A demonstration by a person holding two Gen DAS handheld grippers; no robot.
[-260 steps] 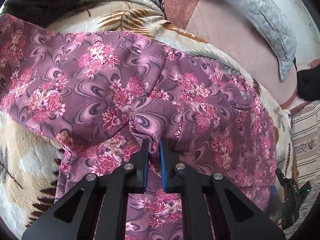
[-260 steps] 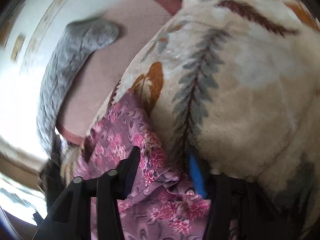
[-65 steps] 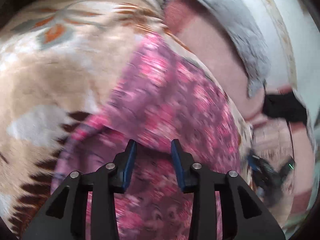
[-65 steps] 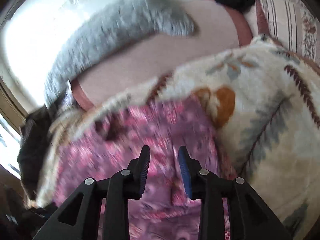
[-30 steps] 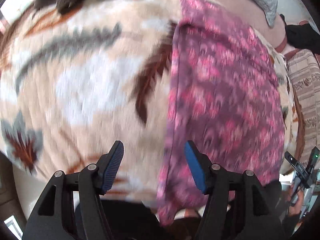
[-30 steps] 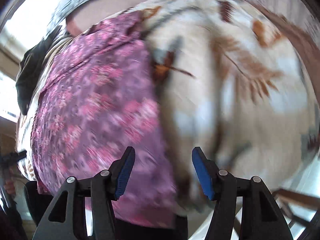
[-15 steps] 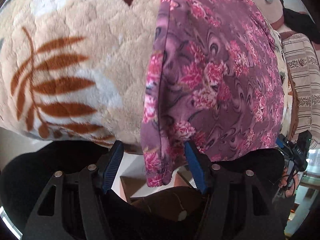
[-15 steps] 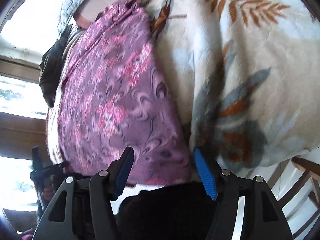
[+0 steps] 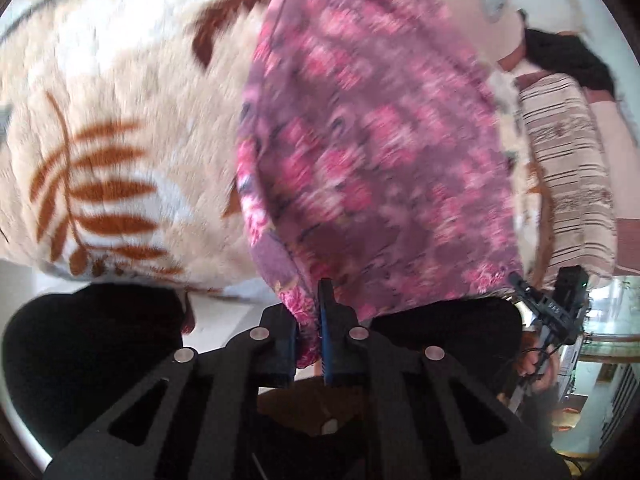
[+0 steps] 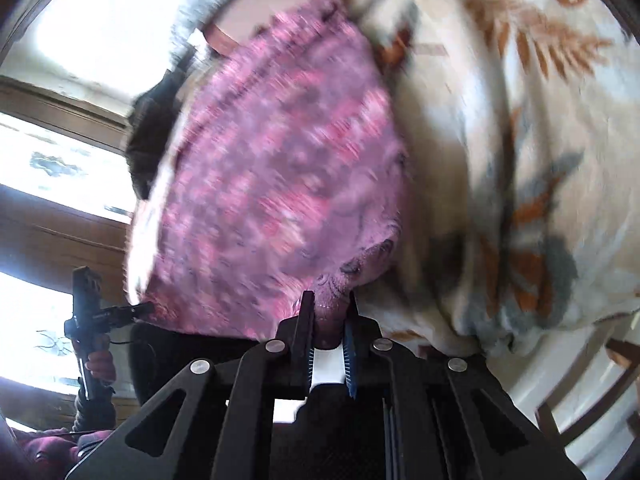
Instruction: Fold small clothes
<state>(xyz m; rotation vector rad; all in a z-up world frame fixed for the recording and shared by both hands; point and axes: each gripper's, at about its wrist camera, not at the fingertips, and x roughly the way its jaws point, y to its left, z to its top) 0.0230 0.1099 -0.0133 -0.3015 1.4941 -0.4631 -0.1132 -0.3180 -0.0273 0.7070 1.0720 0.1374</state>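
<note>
A purple garment with pink flowers [image 9: 372,152] lies folded lengthwise on a cream leaf-patterned blanket [image 9: 120,120]. Its near end hangs over the bed's front edge. My left gripper [image 9: 310,316] is shut on the near left corner of that hem. In the right wrist view the same garment [image 10: 280,168] fills the left half, and my right gripper [image 10: 329,312] is closing, its pads pressing a bunch of cloth at the near right corner. Both views are blurred by motion. The other gripper [image 10: 86,312], held in a hand, shows at the lower left of the right wrist view.
The blanket [image 10: 520,160] covers the bed to the right. A striped cushion [image 9: 568,184] and a dark cloth [image 9: 568,56] lie beyond the garment. A wooden window frame [image 10: 52,216] is at the left. Pale floor and the person's dark trousers [image 9: 80,344] sit below the bed edge.
Both grippers stood open over the garment's near corners half a second ago. Their jaws have now come together on the hem, and both views tilted up along the garment.
</note>
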